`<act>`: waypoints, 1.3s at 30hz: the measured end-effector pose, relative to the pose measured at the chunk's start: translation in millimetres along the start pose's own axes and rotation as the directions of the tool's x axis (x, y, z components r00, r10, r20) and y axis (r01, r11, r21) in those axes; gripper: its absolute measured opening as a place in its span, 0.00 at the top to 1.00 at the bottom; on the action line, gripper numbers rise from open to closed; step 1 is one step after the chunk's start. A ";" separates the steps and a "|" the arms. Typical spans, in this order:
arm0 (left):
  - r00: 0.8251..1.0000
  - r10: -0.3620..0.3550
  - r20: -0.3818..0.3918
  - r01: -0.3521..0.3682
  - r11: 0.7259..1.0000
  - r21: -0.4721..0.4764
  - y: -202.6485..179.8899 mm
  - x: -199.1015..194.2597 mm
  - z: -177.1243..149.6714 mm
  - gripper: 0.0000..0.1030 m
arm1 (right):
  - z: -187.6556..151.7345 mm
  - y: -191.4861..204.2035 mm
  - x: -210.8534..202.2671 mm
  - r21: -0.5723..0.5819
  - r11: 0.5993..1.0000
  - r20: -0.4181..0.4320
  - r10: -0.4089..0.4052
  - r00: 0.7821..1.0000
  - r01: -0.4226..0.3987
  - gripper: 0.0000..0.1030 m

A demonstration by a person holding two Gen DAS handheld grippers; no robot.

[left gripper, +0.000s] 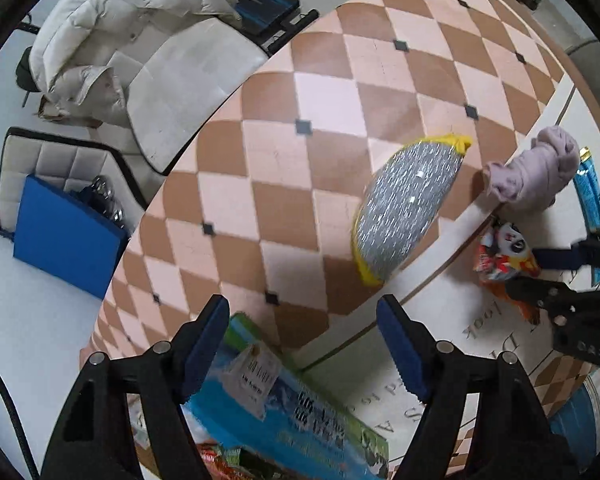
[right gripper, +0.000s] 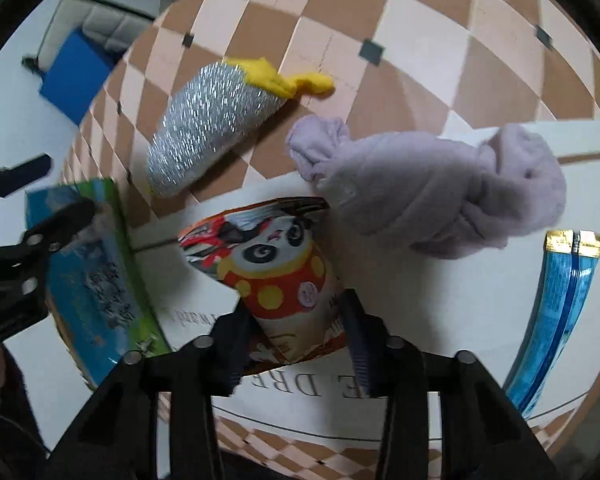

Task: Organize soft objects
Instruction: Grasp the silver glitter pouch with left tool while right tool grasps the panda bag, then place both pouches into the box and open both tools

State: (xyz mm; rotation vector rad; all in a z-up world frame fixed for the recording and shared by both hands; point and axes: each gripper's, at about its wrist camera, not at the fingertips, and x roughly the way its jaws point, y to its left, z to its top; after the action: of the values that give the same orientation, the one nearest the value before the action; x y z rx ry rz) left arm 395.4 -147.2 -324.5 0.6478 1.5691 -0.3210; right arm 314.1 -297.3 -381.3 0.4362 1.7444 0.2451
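A silver glitter pouch (right gripper: 212,120) with a yellow fabric rim lies flat on the checkered part of the desk (right gripper: 420,40), its yellow knotted end pointing toward the lilac cloth. The lilac cloth (right gripper: 440,196) is twisted into a soft bundle with a knot at each end, lying across the border between the checkered pattern and the white panel. Just beside it, a panda-print pouch (right gripper: 276,272), orange and red with yellow dots, rests on the white panel, its near end between the jaws of the right gripper (right gripper: 296,352). In the left wrist view the glitter pouch (left gripper: 404,208) looks oval, the lilac bundle (left gripper: 536,168) near it.
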 end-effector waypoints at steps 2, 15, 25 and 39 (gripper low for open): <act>1.000 -0.015 0.005 0.015 1.000 0.024 -5.0 3.6 9.6 0.27 | -6.3 -4.1 -8.9 0.027 1.000 0.025 0.009 1.000 -0.010 0.71; 0.996 -0.050 -0.075 0.059 0.990 0.132 -59.4 58.2 50.2 0.53 | -8.3 -2.2 -9.9 0.066 0.998 0.021 -0.004 1.000 0.002 0.70; 0.977 -0.201 -0.073 0.194 0.976 -0.096 -25.9 61.9 15.2 0.56 | 0.2 0.8 12.3 0.063 0.998 0.027 -0.025 0.999 0.024 0.60; 0.932 -0.341 0.123 0.359 0.822 -0.442 15.9 -4.4 -78.2 0.56 | -43.5 39.7 -27.9 0.052 0.995 0.133 -0.091 0.987 0.085 0.68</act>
State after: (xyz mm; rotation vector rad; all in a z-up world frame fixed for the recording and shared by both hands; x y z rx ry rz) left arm 340.7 -91.3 -308.3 -0.0220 1.6468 -0.2183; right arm 282.7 -269.9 -331.3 0.3987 1.6344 0.1096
